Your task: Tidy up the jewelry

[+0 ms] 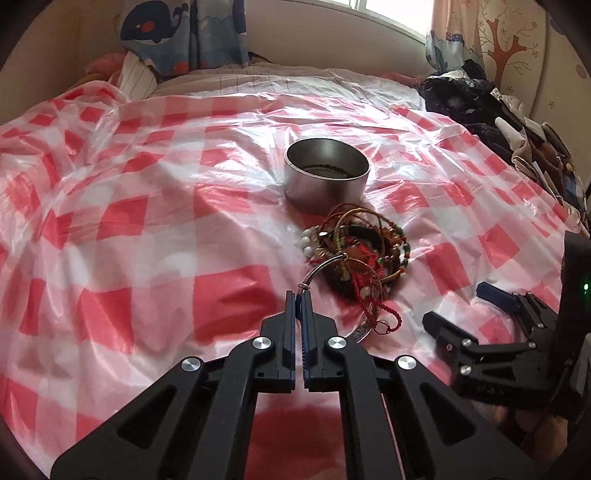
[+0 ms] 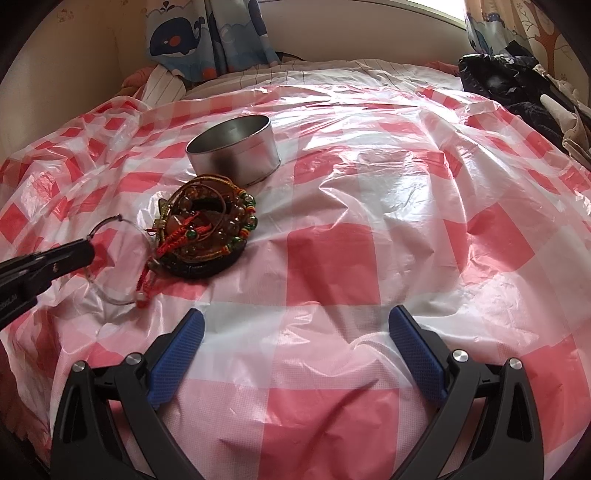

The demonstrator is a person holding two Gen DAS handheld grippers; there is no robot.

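Note:
A pile of bracelets and beaded cords lies on the red-and-white checked plastic sheet, just in front of a round metal tin. My left gripper is shut on a thin silver bangle at the pile's near left edge. In the right wrist view the left gripper shows at the left, pinching the bangle, with the pile and the tin beyond. My right gripper is open and empty, near the sheet, right of the pile; it also shows in the left wrist view.
The sheet covers a bed. A heap of dark clothes lies along the right edge, also in the right wrist view. A whale-print curtain and a striped pillow are at the back left.

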